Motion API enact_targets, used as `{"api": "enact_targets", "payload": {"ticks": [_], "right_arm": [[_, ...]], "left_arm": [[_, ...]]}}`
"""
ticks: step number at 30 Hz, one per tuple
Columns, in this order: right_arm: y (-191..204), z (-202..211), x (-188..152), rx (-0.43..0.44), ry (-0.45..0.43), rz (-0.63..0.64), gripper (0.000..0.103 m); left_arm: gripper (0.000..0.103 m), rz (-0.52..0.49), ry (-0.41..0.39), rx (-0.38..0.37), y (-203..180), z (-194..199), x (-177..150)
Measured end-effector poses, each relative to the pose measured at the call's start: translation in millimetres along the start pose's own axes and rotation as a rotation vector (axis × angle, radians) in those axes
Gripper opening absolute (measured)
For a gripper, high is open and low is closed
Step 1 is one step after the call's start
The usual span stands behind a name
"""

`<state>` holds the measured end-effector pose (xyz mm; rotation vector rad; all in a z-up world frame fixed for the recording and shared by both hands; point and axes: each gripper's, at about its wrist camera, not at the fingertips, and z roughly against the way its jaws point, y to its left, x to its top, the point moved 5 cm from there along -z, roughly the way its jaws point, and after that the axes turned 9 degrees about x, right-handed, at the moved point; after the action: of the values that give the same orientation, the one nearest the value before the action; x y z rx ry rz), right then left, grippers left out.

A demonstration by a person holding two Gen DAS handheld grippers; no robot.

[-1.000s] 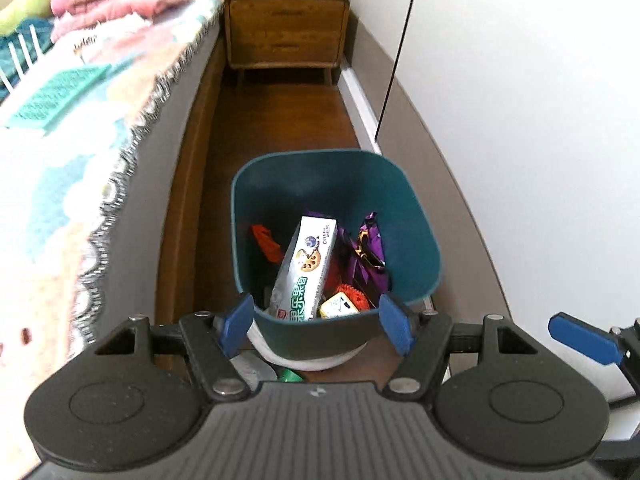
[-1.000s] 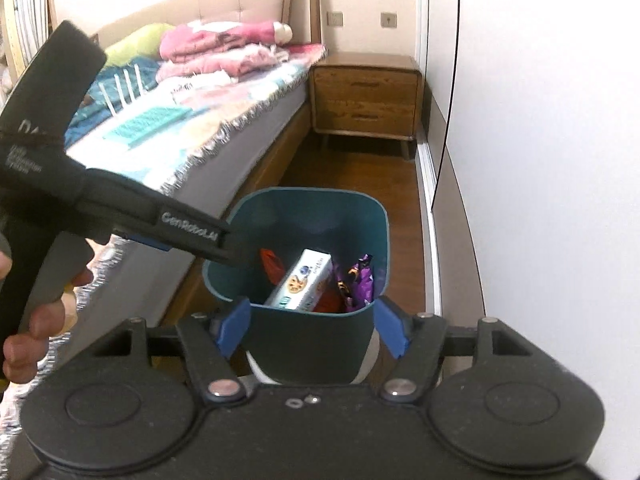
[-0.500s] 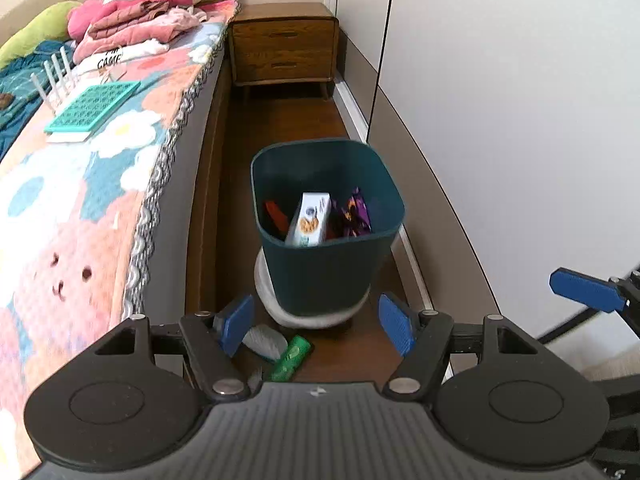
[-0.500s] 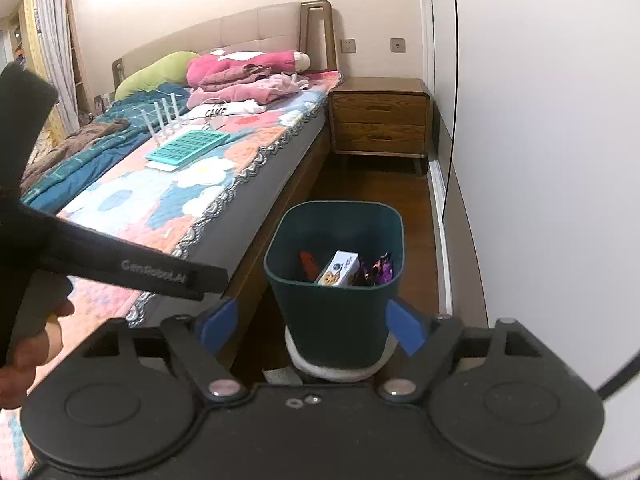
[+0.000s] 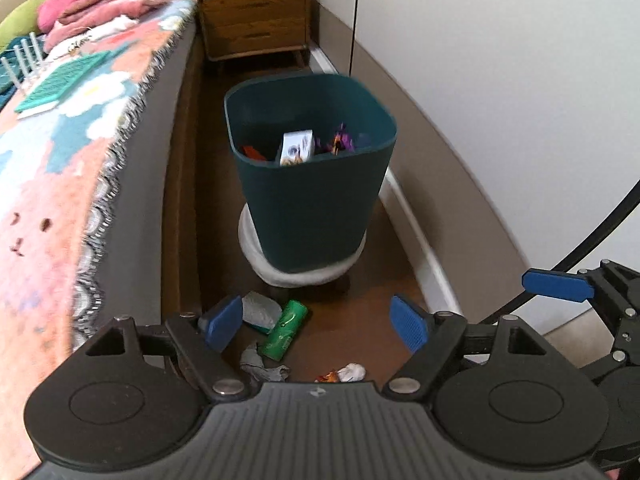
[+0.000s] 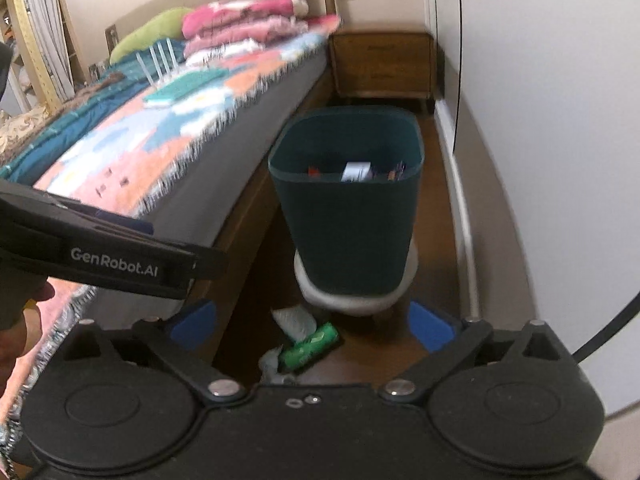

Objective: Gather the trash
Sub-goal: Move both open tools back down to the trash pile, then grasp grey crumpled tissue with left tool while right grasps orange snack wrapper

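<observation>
A dark teal bin (image 5: 316,200) (image 6: 348,224) stands on a white base on the wooden floor and holds a white carton (image 5: 297,147) and purple and red wrappers. On the floor in front of it lie a green wrapper (image 5: 283,330) (image 6: 310,347), a grey crumpled piece (image 5: 261,310), another grey scrap (image 5: 256,364) and a small white and red scrap (image 5: 347,373). My left gripper (image 5: 318,322) is open and empty above this litter. My right gripper (image 6: 312,322) is open and empty, short of the bin.
A bed (image 5: 68,128) with a patterned blanket runs along the left. A white wardrobe wall (image 5: 500,80) bounds the right. A wooden nightstand (image 5: 256,20) stands behind the bin. The aisle between them is narrow. The left gripper's handle (image 6: 104,252) crosses the right wrist view.
Both grippers have pulled back and up from the bin's rim. The bin now sits farther ahead and the litter on the floor in front of it has come into view.
</observation>
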<state>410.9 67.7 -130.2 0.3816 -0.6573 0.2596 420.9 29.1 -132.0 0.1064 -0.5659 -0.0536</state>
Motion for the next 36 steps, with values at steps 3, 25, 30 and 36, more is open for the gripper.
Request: {"api": "enact_targets", "payload": {"ticks": [3,25,30,36], "right_arm": [[-12,-41,-19,-0.006,0.062,-0.023,0.103],[-68,-302,-189,0.132,0.495,0.096,0.088],[-68,-340,-219,0.131,0.532,0.150,0.079],[-66,-368,-240,0.106,0.547,0.212,0.073]], "left_arm": [[0.081,-0.022,0.056,0.005,-3,-47,-15],[0.081,0.106,0.597,0.157,9,-407,-173],[0.081,0.191,0.668,0.185,20,-447,-198],[0.081,0.227,0.699,0.219,30,-478,-213]]}}
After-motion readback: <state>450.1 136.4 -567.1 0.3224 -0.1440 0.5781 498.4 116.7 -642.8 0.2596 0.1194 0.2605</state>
